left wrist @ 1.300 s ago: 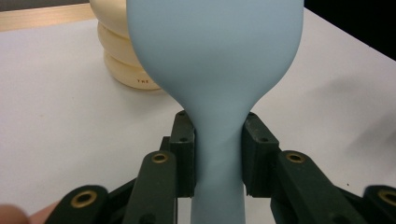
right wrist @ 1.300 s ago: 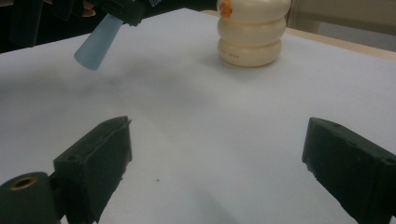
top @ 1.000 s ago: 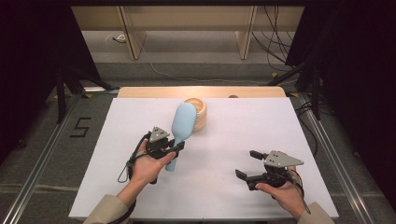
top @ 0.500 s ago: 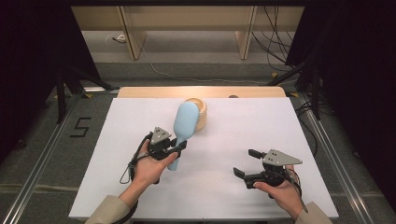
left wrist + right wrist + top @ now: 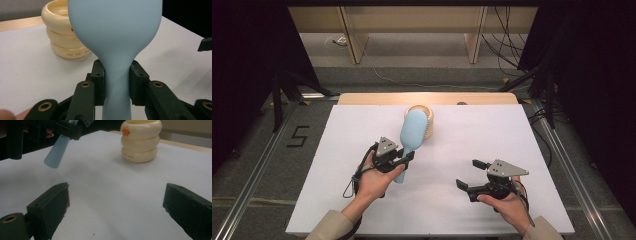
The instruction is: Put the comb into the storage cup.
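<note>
The left gripper (image 5: 117,82) clamps the neck of the pale blue brush (image 5: 115,32), pads pressing both sides. The right gripper (image 5: 115,202) gapes wide over the white table (image 5: 112,185), grasping nothing.

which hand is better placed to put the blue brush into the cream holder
Left. The left tool is already clamped on the neck of the brush, whose head hangs right beside the cream holder. The right tool is open, holds nothing, and sits nearer the table's front edge, farther away.
</note>
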The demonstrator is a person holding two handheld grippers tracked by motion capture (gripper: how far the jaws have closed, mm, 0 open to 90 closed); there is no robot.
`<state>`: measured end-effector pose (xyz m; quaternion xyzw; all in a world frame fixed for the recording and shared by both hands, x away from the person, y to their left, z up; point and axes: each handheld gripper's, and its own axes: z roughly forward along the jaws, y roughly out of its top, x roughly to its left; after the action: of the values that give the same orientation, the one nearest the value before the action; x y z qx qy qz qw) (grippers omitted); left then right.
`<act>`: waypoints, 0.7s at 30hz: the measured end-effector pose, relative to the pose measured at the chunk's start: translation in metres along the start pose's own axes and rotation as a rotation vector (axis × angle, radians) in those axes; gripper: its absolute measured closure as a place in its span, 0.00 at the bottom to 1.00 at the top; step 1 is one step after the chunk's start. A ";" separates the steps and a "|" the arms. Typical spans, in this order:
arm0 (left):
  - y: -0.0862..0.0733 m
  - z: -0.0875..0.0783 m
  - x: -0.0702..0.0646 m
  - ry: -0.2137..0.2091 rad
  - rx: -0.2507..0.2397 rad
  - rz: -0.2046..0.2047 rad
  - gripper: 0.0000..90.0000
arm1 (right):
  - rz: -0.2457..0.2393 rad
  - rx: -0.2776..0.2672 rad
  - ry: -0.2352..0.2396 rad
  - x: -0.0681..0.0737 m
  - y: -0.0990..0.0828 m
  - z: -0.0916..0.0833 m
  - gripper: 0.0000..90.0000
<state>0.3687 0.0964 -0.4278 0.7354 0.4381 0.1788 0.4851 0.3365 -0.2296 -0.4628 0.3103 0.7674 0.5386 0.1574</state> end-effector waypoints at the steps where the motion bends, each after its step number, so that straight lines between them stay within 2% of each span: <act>1: 0.000 0.000 0.000 -0.001 -0.001 0.001 0.77 | 0.001 0.001 0.000 0.001 0.000 0.001 0.09; 12: -0.001 0.001 -0.006 -0.013 -0.011 0.012 0.77 | -0.005 0.005 0.016 0.008 0.002 0.011 0.08; 21: -0.002 0.002 -0.010 -0.016 -0.014 0.028 0.77 | 0.016 0.000 0.031 0.012 0.004 0.018 0.08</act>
<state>0.3638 0.0870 -0.4287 0.7393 0.4228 0.1826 0.4912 0.3391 -0.2075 -0.4651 0.3081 0.7671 0.5448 0.1412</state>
